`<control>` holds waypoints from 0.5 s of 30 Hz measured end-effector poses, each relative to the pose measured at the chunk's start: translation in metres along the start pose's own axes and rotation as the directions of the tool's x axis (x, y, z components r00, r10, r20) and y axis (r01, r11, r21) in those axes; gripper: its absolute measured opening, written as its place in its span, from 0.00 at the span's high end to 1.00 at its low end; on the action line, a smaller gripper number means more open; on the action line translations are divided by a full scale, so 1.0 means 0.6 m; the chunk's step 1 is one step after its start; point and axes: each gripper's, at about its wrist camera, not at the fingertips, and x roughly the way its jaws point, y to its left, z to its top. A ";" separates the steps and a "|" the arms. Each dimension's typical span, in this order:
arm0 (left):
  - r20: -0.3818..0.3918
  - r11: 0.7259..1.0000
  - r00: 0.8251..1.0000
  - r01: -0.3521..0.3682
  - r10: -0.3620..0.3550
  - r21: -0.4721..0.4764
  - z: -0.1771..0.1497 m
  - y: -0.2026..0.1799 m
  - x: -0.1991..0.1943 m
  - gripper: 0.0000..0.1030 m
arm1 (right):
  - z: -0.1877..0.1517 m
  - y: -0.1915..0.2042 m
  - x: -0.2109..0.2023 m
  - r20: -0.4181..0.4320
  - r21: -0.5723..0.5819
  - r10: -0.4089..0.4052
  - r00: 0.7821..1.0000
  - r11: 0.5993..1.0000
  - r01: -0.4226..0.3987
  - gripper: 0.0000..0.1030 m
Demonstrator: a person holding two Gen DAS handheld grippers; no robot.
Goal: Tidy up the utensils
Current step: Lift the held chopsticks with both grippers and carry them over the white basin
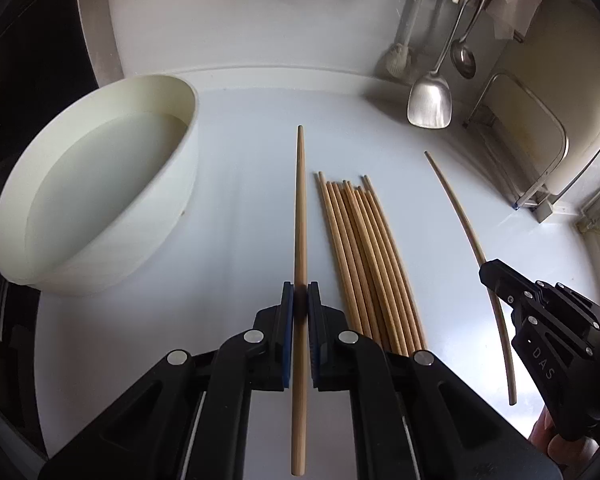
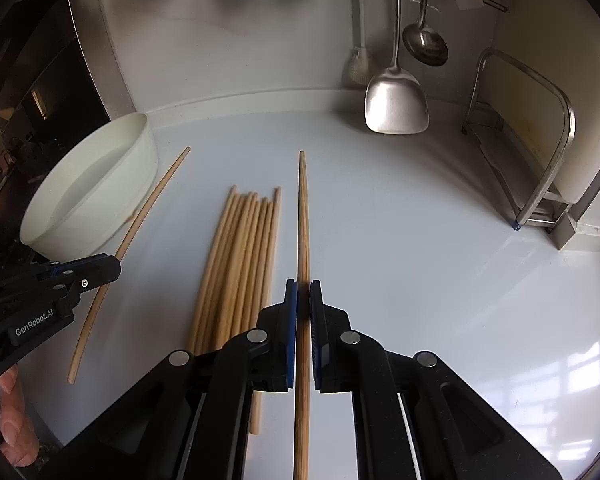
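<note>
Each gripper holds one wooden chopstick lifted off the white counter. My left gripper (image 1: 301, 294) is shut on a chopstick (image 1: 300, 208) that points straight ahead; the right wrist view shows this gripper (image 2: 114, 266) and its chopstick (image 2: 140, 216) at the left. My right gripper (image 2: 303, 292) is shut on another chopstick (image 2: 303, 220); in the left wrist view that gripper (image 1: 485, 271) and its chopstick (image 1: 456, 204) appear at the right. Between them, several chopsticks (image 1: 364, 248) (image 2: 240, 256) lie side by side on the counter.
A wide white bowl (image 1: 100, 200) (image 2: 92, 196) stands at the left. A metal spatula (image 2: 394, 100) and ladle (image 2: 424, 40) hang on the back wall. A steel rack (image 2: 540, 152) with a cutting board stands at the right. A person's fingers (image 2: 16, 412) show at the lower left.
</note>
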 end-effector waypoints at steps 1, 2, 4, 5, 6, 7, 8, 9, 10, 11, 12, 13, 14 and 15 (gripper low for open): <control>0.006 1.000 1.000 0.000 0.000 -0.013 0.004 0.007 -0.017 0.93 | 0.007 0.005 -0.010 0.003 0.003 0.013 1.000 1.000 -0.013 0.94; 0.013 1.000 1.000 -0.001 0.001 -0.028 0.009 0.016 -0.034 0.93 | 0.014 0.011 -0.019 0.009 0.000 0.023 1.000 1.000 -0.023 0.94; 0.037 0.999 0.999 -0.015 0.017 -0.049 0.020 0.037 -0.063 0.93 | 0.030 0.030 -0.035 0.026 -0.017 0.041 0.999 0.999 -0.041 0.94; 0.047 0.998 0.999 -0.025 0.028 -0.061 0.026 0.050 -0.077 0.93 | 0.039 0.042 -0.040 0.031 -0.023 0.051 0.998 0.998 -0.050 0.94; 0.053 0.997 0.998 -0.031 0.035 -0.076 0.030 0.070 -0.092 0.93 | 0.049 0.054 -0.043 0.032 -0.025 0.061 0.998 0.998 -0.061 0.94; 0.058 0.995 0.997 -0.040 0.045 -0.092 0.034 0.089 -0.103 0.93 | 0.058 0.069 -0.045 0.034 -0.026 0.075 0.997 0.997 -0.074 0.94; 0.064 0.993 0.996 -0.051 0.058 -0.109 0.040 0.111 -0.113 0.93 | 0.068 0.087 -0.046 0.037 -0.032 0.089 0.995 0.996 -0.088 0.94; 0.068 0.990 0.995 -0.061 0.070 -0.123 0.051 0.130 -0.121 0.93 | 0.076 0.105 -0.046 0.039 -0.040 0.099 0.994 0.994 -0.098 0.94; 0.072 0.988 0.994 -0.070 0.080 -0.135 0.058 0.153 -0.129 0.93 | 0.084 0.128 -0.044 0.042 -0.050 0.110 0.993 0.993 -0.108 0.94; 0.074 0.987 0.993 -0.076 0.087 -0.142 0.066 0.176 -0.135 0.93 | 0.093 0.152 -0.041 0.045 -0.055 0.122 0.991 0.991 -0.120 0.94; 0.080 0.986 0.993 -0.078 0.091 -0.149 0.072 0.198 -0.142 0.93 | 0.102 0.175 -0.035 0.045 -0.058 0.132 0.990 0.990 -0.130 0.94; 0.087 0.985 0.992 -0.077 0.091 -0.151 0.080 0.220 -0.145 0.93 | 0.110 0.201 -0.028 0.049 -0.062 0.141 0.989 0.989 -0.138 0.94; 0.088 0.986 0.992 -0.081 0.095 -0.149 0.088 0.242 -0.146 0.93 | 0.118 0.228 -0.020 0.052 -0.066 0.149 0.988 0.987 -0.145 0.94; 0.085 0.986 0.992 -0.082 0.095 -0.145 0.097 0.262 -0.144 0.93 | 0.126 0.250 -0.012 0.049 -0.065 0.157 0.986 0.986 -0.154 0.94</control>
